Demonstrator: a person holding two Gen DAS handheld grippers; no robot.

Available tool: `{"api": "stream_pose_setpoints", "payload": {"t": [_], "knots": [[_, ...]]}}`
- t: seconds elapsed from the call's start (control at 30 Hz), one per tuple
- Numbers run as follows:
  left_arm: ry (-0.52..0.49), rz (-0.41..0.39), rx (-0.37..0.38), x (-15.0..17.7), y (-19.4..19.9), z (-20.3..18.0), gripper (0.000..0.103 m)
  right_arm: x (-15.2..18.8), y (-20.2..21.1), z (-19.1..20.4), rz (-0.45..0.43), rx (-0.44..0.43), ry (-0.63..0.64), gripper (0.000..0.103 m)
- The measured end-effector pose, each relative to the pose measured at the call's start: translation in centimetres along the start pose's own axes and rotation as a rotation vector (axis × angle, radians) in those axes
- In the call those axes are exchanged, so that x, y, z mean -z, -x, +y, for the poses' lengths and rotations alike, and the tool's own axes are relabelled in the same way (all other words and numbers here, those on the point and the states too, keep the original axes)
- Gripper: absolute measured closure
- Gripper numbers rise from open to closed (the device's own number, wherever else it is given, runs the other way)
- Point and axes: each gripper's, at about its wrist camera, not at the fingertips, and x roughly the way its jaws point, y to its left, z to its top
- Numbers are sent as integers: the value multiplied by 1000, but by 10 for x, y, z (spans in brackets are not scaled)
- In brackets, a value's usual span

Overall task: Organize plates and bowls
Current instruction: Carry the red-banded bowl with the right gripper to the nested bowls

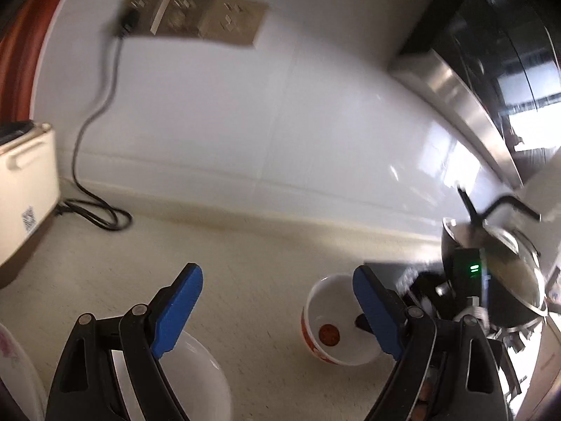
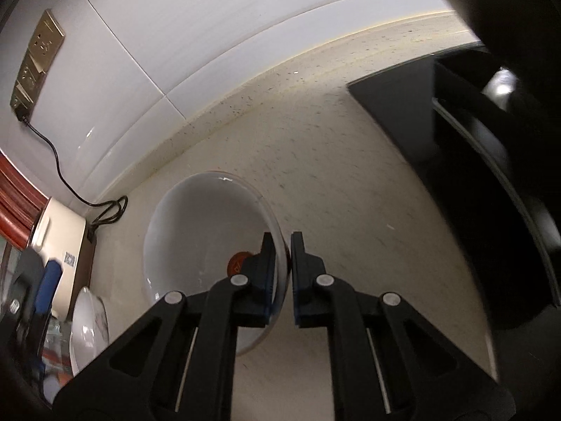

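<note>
**Bowl rim clamped by the right gripper, left gripper wide open**

The white bowl [image 2: 207,245] with the red mark on its floor is seen from the right wrist view, resting on the speckled tabletop [image 2: 333,182], and its near-right rim is pinched between the two fingers of the right gripper [image 2: 283,245]. One finger is placed inside the bowl, the other outside, and the jaws are drawn nearly together on the thin wall. In the left wrist view the same bowl [image 1: 336,322] is shown with a red-orange band on its outer side, and a dark fingertip is seen over its right edge.

The left gripper [image 1: 277,277] is held wide open, nothing between its blue pads [image 1: 178,315]. A second white bowl [image 1: 200,379] is seen just beneath the left finger; whether it is touched cannot be told. At the far left edge of that view a patterned plate [image 1: 14,361] is partly caught.

Beyond the bowls, a dark stovetop [image 2: 396,112] is set into the tabletop on the right, and a dark pot with a steel lid [image 1: 508,270] is seen there, blurred. A cream appliance [image 1: 24,189] is stood at the left, with a black cable [image 1: 87,161] run up the white tiled wall to a brass-coloured socket strip [image 1: 196,17].
</note>
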Motion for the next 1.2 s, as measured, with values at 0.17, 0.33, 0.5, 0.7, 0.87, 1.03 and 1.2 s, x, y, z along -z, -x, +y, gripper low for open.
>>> {"api": "stream_pose_setpoints", "payload": {"t": [0.17, 0.33, 0.5, 0.7, 0.87, 1.03, 1.2], "knots": [[-73, 70, 27, 9, -13, -15, 15, 12, 16, -11, -6, -13, 5, 92], [-123, 193, 132, 22, -28, -33, 15, 23, 25, -25, 11, -90, 4, 91], [-203, 304, 108, 40, -49, -48, 15, 22, 27, -20, -5, -86, 22, 85], [-254, 292, 45, 46, -54, -51, 15, 24, 32, -19, -22, -69, 29, 72], [-260, 268, 15, 46, -51, -50, 15, 23, 32, -20, -21, -42, 31, 72], [-285, 256, 13, 47, -51, -56, 18, 25, 38, -21, -32, -23, 60, 73], [-355, 350, 98, 61, -59, -73, 51, 26, 35, -22, -22, 12, 74, 73]]}}
